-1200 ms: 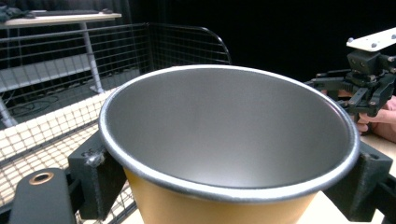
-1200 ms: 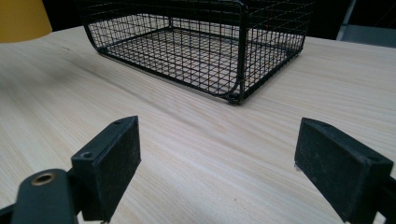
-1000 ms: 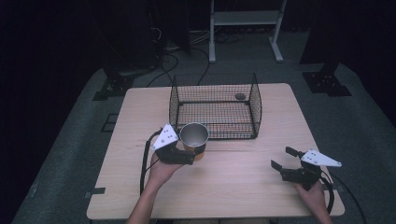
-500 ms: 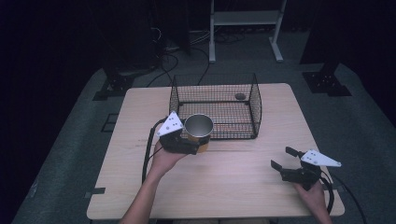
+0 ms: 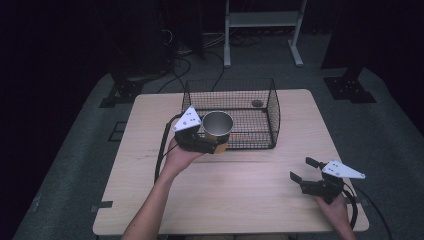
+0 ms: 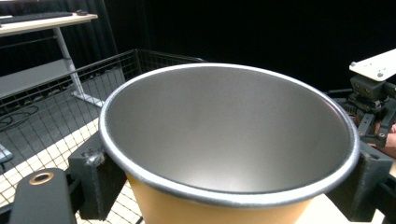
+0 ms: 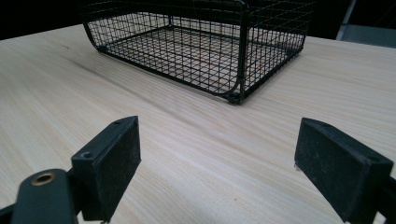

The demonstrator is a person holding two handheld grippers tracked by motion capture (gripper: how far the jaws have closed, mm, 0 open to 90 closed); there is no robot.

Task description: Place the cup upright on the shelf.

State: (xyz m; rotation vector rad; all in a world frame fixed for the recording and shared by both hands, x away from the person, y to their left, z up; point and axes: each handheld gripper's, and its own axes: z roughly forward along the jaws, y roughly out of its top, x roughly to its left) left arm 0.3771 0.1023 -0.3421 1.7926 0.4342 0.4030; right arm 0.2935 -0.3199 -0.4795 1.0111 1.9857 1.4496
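My left gripper (image 5: pixel 212 142) is shut on a metal cup (image 5: pixel 217 129) with an orange outside and a grey inside, held upright in the air over the front left wall of the black wire basket (image 5: pixel 272 107). In the left gripper view the cup (image 6: pixel 224 140) sits between the two jaws, its mouth open and nothing inside. A small dark round object (image 5: pixel 257 103) lies on the basket floor at the back right. My right gripper (image 5: pixel 303 170) rests low near the table's front right corner, jaws wide open, nothing between them (image 7: pixel 224 154).
The wooden table (image 5: pixel 240 200) has bare surface between both hands and in front of the basket (image 7: pixel 205 46). Cables trail from each gripper. A white stand (image 5: pixel 262 20) and dark equipment bases stand on the floor behind the table.
My left gripper has lifted the cup and carried it up and toward the basket's front left wall. The right gripper has stayed in place.
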